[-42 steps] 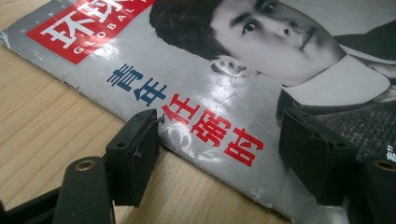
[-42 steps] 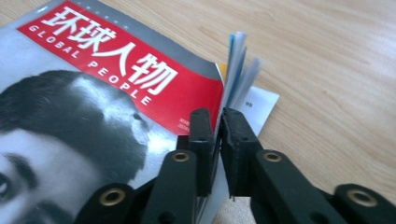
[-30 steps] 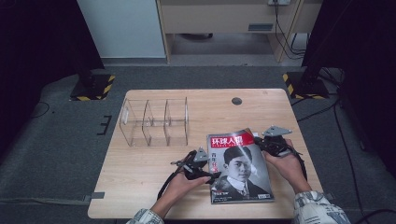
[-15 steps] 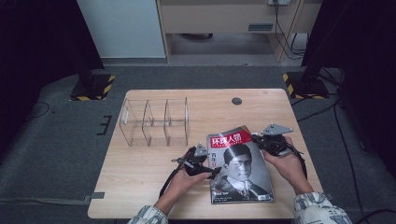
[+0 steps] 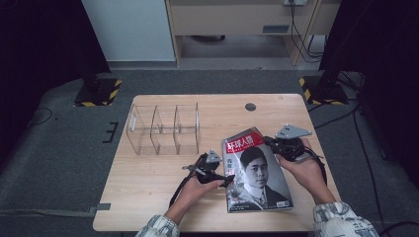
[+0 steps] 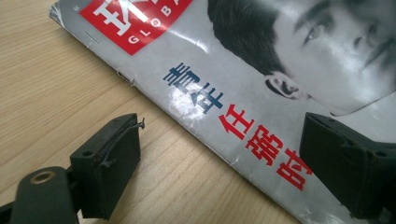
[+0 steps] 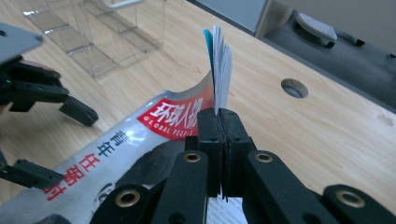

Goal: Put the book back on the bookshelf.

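Magazine (image 5: 257, 173) on wooden surface (image 5: 158, 197), front right area, cover up, portrait and red title block showing. Far right corner of magazine lifted, pages fanned, pinched in right claw (image 7: 218, 116), jaws clamped tight on page edges. Left claw (image 6: 219, 154) at magazine's left edge, low over the surface; jaws have just been opening, now spread wide, one on bare wood, other over the cover, spine edge between, no pad pressing. Clear acrylic organizer (image 5: 165, 128) with three compartments, upright, back left, well apart from magazine. Round cable hole (image 5: 250, 106) near far edge.
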Demonstrator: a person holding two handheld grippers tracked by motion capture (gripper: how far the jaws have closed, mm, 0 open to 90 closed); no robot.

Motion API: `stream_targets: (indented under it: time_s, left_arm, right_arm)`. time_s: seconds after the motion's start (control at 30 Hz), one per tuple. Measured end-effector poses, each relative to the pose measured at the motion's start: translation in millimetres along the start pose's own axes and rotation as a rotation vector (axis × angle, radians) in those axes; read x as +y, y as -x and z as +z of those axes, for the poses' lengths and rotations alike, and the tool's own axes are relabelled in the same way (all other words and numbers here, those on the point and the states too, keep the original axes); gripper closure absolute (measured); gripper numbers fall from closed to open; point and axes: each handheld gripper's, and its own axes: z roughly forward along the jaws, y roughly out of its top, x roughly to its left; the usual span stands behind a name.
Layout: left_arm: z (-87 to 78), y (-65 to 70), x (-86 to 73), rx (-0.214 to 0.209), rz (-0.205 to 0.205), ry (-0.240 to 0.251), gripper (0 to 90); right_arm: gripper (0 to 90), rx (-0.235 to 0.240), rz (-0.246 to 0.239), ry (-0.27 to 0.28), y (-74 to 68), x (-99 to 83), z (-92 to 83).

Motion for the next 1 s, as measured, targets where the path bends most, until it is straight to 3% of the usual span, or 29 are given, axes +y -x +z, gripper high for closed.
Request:
stream_targets:
  time_s: [0.37,0.5,0.73,0.83,1.0]
  left_arm:
    - [6.7,-2.0,4.3,-0.023,-0.024,0.006,11.2]
    - [9.2,-2.8,7.4,-0.036,-0.002,-0.010,11.1]
    - [15.9,-5.3,12.4,-0.093,-0.047,0.007,10.7]
    - [16.9,-5.2,12.9,-0.102,-0.048,0.015,16.7]
    - [17.6,-5.4,16.9,-0.072,-0.024,-0.010,25.3]
  right_arm:
    - [89.1,0.012,-0.019,0.045,-3.8,16.6,-12.0]
    - [89.2,0.022,-0.018,0.065,-4.9,22.0,-15.5]
    - [89.1,0.037,-0.037,0.092,-10.2,32.8,-20.4]
    - [89.1,0.042,-0.035,0.093,-9.2,32.4,-18.7]
    - [89.1,0.046,-0.019,0.076,-5.7,22.6,-9.9]
